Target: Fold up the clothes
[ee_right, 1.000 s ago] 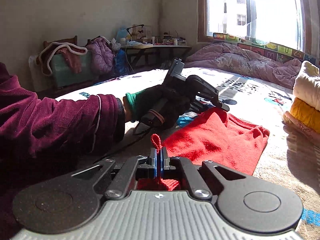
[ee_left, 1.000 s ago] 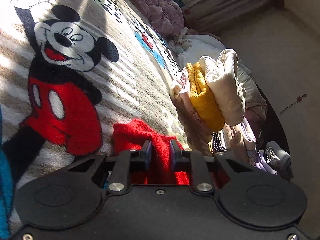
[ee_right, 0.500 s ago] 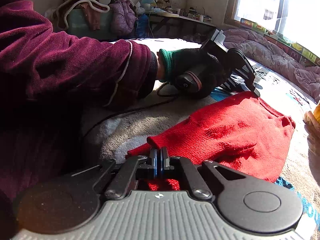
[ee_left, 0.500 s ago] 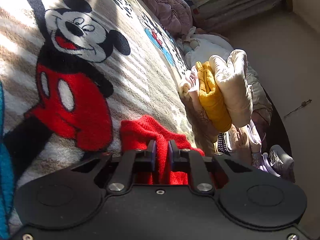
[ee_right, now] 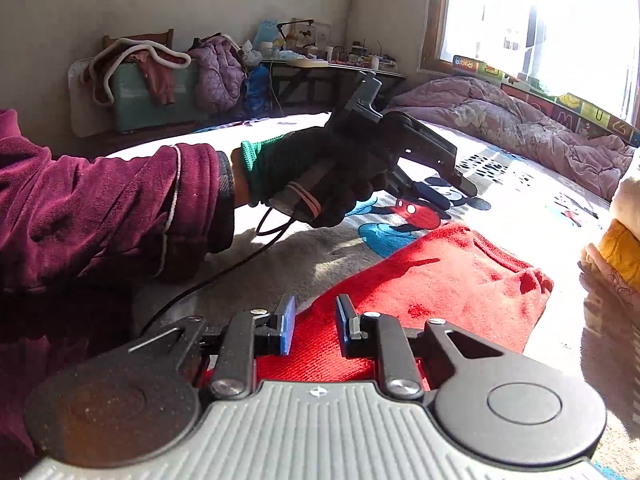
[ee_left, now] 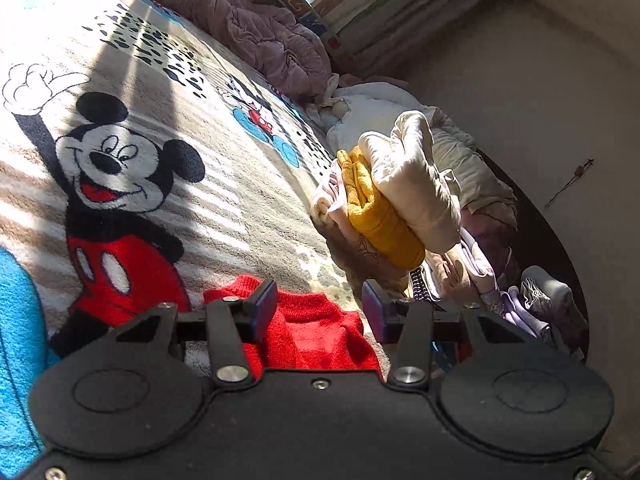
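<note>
Both two-finger grippers stand spread and hold nothing: the left gripper (ee_left: 319, 310) and the right gripper (ee_right: 315, 330) each hover just above the red knitted sweater (ee_right: 432, 284), which lies flat on the cartoon-mouse plush blanket (ee_left: 192, 184). Nearby, at the bed's edge, sits a stack of folded cream, mustard and pink clothes (ee_left: 392, 200).

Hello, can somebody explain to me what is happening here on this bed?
A person is folding clothes on a bed covered by a Mickey Mouse blanket, with a claw in each hand. The red sweater lies flat on the blanket. Both the left claw and the right claw are open above it and hold nothing. A stack of folded clothes sits beside the sweater, near the bed's edge.
</note>
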`<state>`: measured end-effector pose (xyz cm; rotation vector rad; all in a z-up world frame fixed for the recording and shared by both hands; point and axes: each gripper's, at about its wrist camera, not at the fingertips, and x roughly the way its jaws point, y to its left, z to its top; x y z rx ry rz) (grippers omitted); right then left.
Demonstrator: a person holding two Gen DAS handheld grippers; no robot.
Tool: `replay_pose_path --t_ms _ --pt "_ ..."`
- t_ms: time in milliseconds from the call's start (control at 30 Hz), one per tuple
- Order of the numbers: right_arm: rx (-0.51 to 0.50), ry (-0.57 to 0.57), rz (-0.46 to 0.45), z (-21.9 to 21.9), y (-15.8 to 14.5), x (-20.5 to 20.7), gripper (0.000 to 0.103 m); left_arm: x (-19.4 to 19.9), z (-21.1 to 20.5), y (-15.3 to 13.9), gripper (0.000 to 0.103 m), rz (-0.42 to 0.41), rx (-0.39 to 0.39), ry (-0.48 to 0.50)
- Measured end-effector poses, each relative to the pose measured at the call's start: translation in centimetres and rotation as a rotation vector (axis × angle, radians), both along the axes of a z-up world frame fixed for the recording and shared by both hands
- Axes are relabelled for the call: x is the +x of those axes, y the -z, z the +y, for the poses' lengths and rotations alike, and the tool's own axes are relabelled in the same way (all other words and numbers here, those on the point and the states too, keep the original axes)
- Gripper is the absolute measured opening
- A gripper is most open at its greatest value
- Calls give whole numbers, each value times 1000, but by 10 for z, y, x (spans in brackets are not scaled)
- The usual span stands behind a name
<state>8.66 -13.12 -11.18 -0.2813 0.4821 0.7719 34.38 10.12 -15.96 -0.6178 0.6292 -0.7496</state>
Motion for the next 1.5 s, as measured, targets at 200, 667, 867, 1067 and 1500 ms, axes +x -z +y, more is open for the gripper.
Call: replay_pose_path --t_ms 200,667,867,1067,1500 --pt "16 113 114 -3 53 63 26 18 -34 42 23 114 243 -27" --pt "250 259 245 -88 29 106 47 25 6 39 57 193 105 -134" --pt "486 438 375 -152 59 201 67 30 4 45 69 206 86 -105" --pt "550 369 519 -157 101 272 77 35 -2 46 69 183 104 -79" --pt "587 287 561 -150 112 305 38 44 -19 43 33 136 192 -91"
